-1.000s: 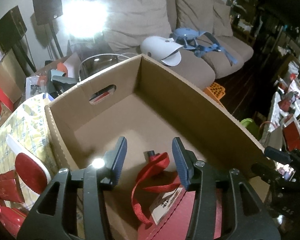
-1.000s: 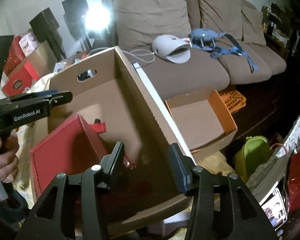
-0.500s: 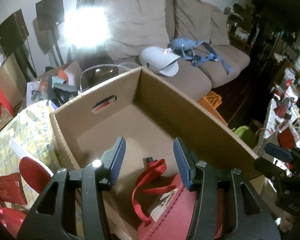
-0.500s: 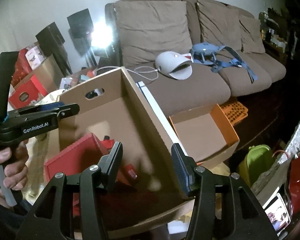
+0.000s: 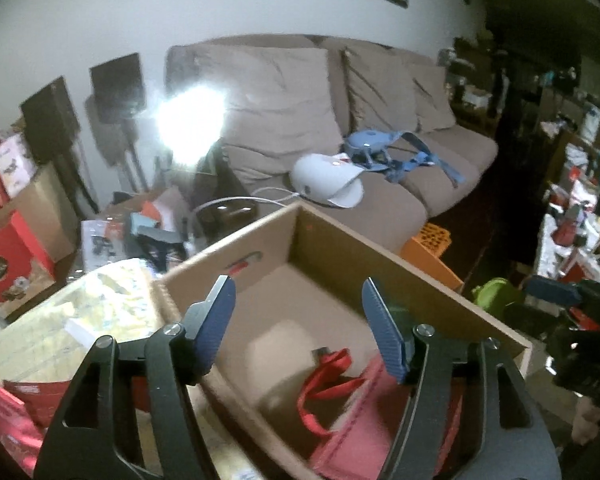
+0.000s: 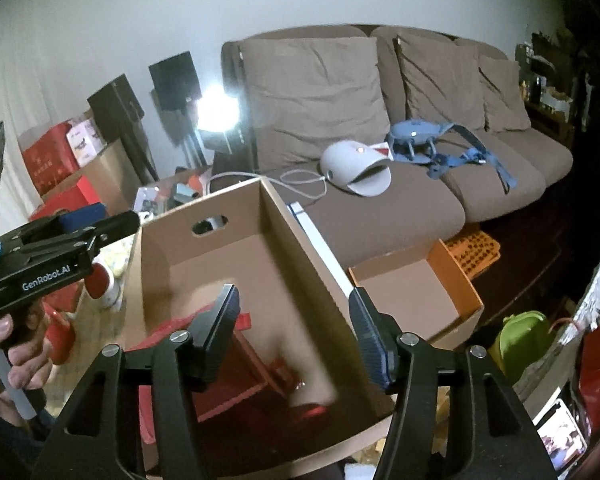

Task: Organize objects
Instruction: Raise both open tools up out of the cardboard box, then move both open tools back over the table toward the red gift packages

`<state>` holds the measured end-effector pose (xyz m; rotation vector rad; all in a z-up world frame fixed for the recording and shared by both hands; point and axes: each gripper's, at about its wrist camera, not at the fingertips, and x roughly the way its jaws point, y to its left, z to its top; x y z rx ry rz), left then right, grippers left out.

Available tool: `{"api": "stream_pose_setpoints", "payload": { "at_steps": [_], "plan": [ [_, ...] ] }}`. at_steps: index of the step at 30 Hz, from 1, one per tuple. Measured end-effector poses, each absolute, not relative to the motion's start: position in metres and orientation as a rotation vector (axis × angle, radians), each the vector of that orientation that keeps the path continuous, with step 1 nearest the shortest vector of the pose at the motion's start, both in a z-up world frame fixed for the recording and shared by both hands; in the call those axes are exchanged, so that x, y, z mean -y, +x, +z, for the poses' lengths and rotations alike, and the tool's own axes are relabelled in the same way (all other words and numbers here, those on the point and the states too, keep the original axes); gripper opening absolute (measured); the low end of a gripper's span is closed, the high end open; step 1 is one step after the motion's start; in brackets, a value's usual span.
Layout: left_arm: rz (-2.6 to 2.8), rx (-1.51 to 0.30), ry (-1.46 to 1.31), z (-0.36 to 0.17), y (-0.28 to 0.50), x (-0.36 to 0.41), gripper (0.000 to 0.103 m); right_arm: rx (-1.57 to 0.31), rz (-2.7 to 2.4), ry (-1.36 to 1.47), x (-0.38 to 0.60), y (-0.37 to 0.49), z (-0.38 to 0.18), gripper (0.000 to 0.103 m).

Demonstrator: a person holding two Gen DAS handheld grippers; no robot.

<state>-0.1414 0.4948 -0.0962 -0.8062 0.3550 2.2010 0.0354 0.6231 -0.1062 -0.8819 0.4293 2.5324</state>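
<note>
A big open cardboard box [image 5: 400, 280] [image 6: 300, 256] stands in front of me on the table. A red gift bag [image 5: 360, 412] with red ribbon handles [image 5: 320, 384] lies in its near end; in the right wrist view it shows as a red box shape [image 6: 228, 376]. My left gripper [image 5: 300, 320] is open and empty above the box's near left edge. My right gripper [image 6: 292, 328] is open and empty above the box's near end. The left gripper's body [image 6: 56, 248] shows at the left of the right wrist view.
A tan sofa [image 6: 380, 120] behind the box carries a white device [image 6: 356, 168] and a blue harness [image 6: 432, 144]. A small orange-edged carton [image 6: 416, 292] sits right of the box. Red packages [image 5: 16, 396] and a yellow checked cloth [image 5: 60, 320] lie left. A green container [image 6: 524, 336] sits right.
Both grippers have risen and pulled back from the box, so both views tilt up toward the sofa and wall. The red bag stays in the box. Both stay open.
</note>
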Motion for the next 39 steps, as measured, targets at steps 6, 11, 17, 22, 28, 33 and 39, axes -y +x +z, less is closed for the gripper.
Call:
{"api": "stream_pose_setpoints", "payload": {
  "at_steps": [6,11,17,22,28,33,39],
  "plan": [
    [2.249,-0.279,-0.808,-0.083,-0.148,-0.457,0.063,-0.424,2.557,-0.804,-0.617,0.037,-0.094,0.070],
    [2.285,-0.269,-0.810,-0.079,-0.142,-0.418,0.064,-0.444,2.584,-0.854,-0.600,0.026,-0.089,0.077],
    [2.390,-0.413,-0.826,-0.078,-0.130,-0.375,0.085,-0.368,2.698,-0.884,-0.553,0.005,-0.081,0.081],
    [2.410,-0.312,-0.876,-0.067,-0.131,-0.334,0.085,-0.297,2.693,-0.955,-0.528,-0.010,-0.089,0.083],
    [2.486,-0.232,-0.865,-0.058,-0.131,-0.295,0.095,-0.310,2.718,-0.942,-0.514,-0.016,-0.093,0.095],
    [2.517,-0.166,-0.857,-0.055,-0.130,-0.271,0.103,-0.252,2.729,-0.860,-0.505,-0.015,-0.085,0.102],
    [2.550,-0.099,-0.839,-0.047,-0.131,-0.249,0.103,-0.242,2.752,-0.764,-0.505,-0.009,-0.077,0.102]
  ]
}}
